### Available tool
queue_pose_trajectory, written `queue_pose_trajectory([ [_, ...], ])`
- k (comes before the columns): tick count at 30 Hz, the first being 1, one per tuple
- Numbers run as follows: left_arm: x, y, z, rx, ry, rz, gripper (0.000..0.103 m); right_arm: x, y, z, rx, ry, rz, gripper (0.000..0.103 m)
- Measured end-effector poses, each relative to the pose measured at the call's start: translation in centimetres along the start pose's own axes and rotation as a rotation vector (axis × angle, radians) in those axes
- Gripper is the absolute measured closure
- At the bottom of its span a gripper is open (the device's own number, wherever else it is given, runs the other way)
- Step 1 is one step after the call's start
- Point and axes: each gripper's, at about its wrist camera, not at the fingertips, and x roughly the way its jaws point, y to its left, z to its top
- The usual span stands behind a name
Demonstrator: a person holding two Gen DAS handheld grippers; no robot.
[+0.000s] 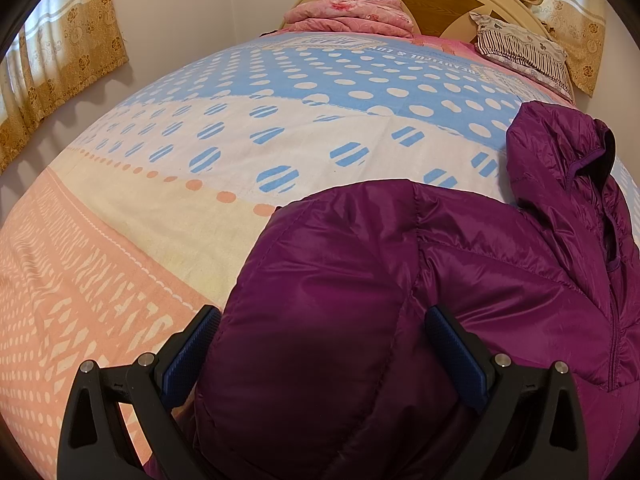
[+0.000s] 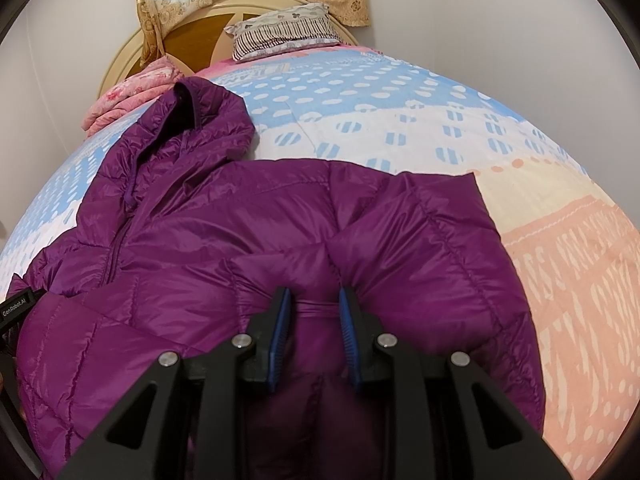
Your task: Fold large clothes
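Right wrist view: right gripper (image 2: 314,320) has its jaws nearly closed, pinching a bunched fold of the shiny purple quilted puffer jacket with hood (image 2: 280,232). Fabric is puckered between the blue pads, so that's a firm hold. Jacket spreads ahead of and to both sides of this tool. The hood (image 2: 200,120) lies far ahead and off to the left; zip runs from there back toward the tool's left side.

Left wrist view: left gripper (image 1: 320,344) has its jaws wide apart, w/ a thick puffy part of the jacket bulging up between them. Can't tell if the pads actually press it; looks more like straddling than clamping. From this tool the hood sits ahead and to the right.

Key relation: jacket's long axis runs roughly away from both tools, hood end far, near end at the tools. Both grippers sit at the near end, right one nearer the zip line. Next fold prob. carries that near end forward toward the hood.

Count: 1 jacket, 2 grippers, 1 pastel dotted bedsheet (image 1: 280,128), 1 striped pillow (image 2: 280,32), 1 folded pink floral quilt (image 1: 348,16).
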Motion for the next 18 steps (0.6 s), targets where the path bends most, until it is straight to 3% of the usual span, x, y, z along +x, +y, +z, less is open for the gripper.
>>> queue_pose_trajectory([
  [5, 0.0, 0.1, 0.1, 0.003, 0.017, -0.012, 0.001, 0.0, 0.0, 0.0, -0.002, 0.005, 0.002, 0.075],
  [6, 0.0, 0.2, 0.3, 0.018, 0.037, -0.025, 0.001, 0.0, 0.1, 0.1, -0.006, 0.013, 0.012, 0.071],
  [9, -1.0, 0.5, 2.2, 0.079, 0.102, -0.073, 0.001, -0.6, 0.8, 1.3, -0.086, 0.105, 0.077, 0.033],
  [10, -1.9, 0.6, 3.3, 0.08, 0.074, -0.111, 0.001, -1.1, 1.1, 1.8, -0.11, 0.112, 0.088, 0.029],
  [13, -3.6, 0.0, 6.6, 0.062, -0.012, -0.197, 0.001, -2.2, 2.0, 4.7, -0.195, 0.1, 0.139, 0.027],
  [18, -1.9, -3.8, 11.0, 0.088, -0.006, -0.267, 0.001, 0.7, 1.8, 11.8, -0.15, 0.075, 0.192, 0.026],
])
